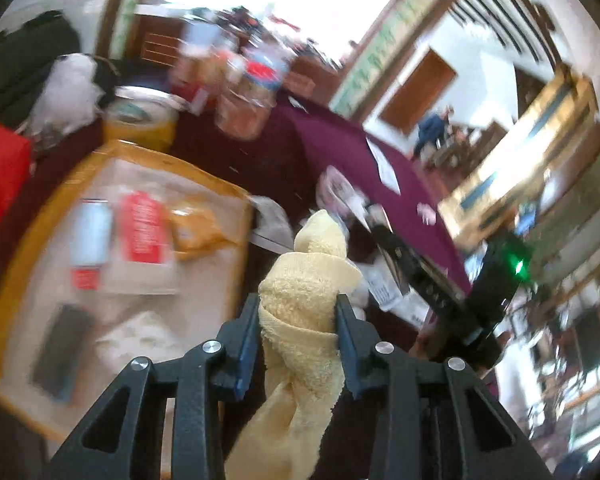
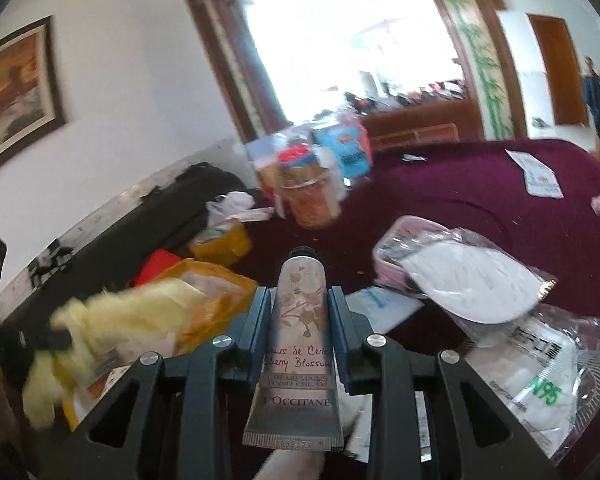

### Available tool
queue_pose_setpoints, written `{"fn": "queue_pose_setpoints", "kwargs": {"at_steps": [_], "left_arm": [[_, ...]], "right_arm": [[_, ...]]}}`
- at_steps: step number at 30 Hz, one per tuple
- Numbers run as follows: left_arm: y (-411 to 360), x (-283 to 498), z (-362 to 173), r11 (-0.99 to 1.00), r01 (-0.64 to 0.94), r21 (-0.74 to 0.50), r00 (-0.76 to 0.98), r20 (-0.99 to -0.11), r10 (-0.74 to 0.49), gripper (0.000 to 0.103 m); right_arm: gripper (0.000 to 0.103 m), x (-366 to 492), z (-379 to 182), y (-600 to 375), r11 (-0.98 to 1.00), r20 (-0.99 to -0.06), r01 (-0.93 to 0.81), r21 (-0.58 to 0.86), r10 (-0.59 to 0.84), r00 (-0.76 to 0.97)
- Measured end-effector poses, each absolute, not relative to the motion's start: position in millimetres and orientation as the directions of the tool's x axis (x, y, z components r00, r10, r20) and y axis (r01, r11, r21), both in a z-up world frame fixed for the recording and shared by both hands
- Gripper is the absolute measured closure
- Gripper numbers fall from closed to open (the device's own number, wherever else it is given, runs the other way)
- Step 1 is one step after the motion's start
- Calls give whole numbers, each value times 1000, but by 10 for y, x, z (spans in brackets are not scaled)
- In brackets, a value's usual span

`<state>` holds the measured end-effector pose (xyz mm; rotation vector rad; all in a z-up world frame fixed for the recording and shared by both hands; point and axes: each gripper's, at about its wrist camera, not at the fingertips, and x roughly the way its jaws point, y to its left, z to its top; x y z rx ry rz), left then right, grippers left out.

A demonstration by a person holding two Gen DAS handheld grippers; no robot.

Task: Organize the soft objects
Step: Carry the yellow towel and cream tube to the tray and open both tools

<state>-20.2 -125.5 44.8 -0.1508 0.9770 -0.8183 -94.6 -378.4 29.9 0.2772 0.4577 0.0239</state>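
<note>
A maroon cloth (image 2: 460, 184) covers the table, cluttered with jars, packets and a yellow-rimmed tray (image 1: 28, 216) already holding a few items. The left gripper (image 1: 298, 308) is clamped on a bunched yellow towel (image 1: 304, 280) held up beside the tray, and the right gripper (image 2: 300, 300) is closed on a hand-cream tube (image 2: 300, 320). Sorting looks mid-way: both are lifted but unplaced, and bagged masks (image 2: 472, 276) lie loose

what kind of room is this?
Likely a lived-in home, a living or dining room: a cluttered table under a maroon cloth, a framed painting on the wall, a big wood-framed window.
</note>
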Motion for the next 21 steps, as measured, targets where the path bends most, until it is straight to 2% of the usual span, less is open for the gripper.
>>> {"fn": "queue_pose_setpoints", "kwargs": {"at_steps": [3,6,10,14,21], "left_arm": [[-742,-133,565,728,479,-491,346,-656,-671,66],[-378,-40,579,746,432,-507,386,-644,-661,66],[16,108,495,819,332,-467,476,-667,-573,66],[123,313,288,816,281,-505,470,-669,-576,66],[86,557,91,835,268,-481,476,-687,-549,66]], "right_arm": [[75,-968,358,-3674,965,-402,-26,261,133,906],[75,-952,441,-3543,928,-394,-74,366,226,891],[75,-862,527,-3084,886,-395,-150,438,340,854],[75,-617,452,-2565,868,-448,-189,459,410,794],[75,-144,80,-2273,895,-590,-83,439,356,725]]}}
